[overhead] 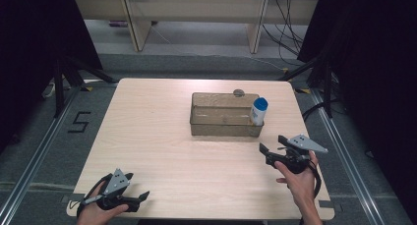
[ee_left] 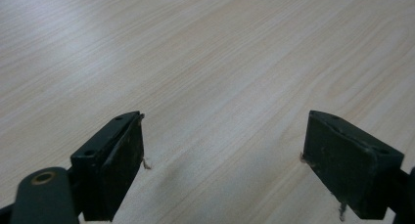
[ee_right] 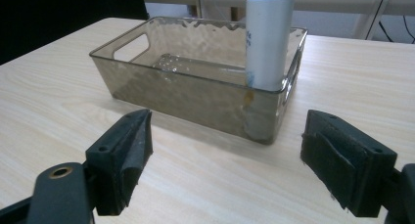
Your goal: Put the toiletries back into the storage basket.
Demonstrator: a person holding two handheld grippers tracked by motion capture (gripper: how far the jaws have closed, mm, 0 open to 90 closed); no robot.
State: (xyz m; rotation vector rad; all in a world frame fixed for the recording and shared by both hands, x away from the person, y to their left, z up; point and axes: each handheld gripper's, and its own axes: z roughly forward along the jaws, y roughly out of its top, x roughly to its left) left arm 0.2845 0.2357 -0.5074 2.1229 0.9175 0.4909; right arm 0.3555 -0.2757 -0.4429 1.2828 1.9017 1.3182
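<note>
Two hand-held grippers. Right gripper [overhead: 273, 142], lower right of the high view: jaws spread wide, nothing between them, pointing up-frame toward the bin; one hand [overhead: 297, 178] grasps it from below, forearm entering at the bottom edge, grey plate on top. In the right gripper view [ee_right: 225, 150] the two black jaws frame the bin's near corner, apart from it. Left gripper [overhead: 135, 188], lower left of the high view: jaws likewise wide apart and empty, held low over the table's near edge, pointing toward frame right; one hand [overhead: 93, 212] beneath it. In the left gripper view [ee_left: 222, 155] the jaws stand over bare wood. One translucent smoky bin [overhead: 221, 127], rectangular, with handle cut-outs, upper centre of the high view. One white bottle [overhead: 257, 112] with blue cap, upright inside the bin's right-hand end, against the wall. One pale wooden table [overhead: 157, 136]. One small grey round object [overhead: 239, 93] just behind the bin, not identifiable.
</note>
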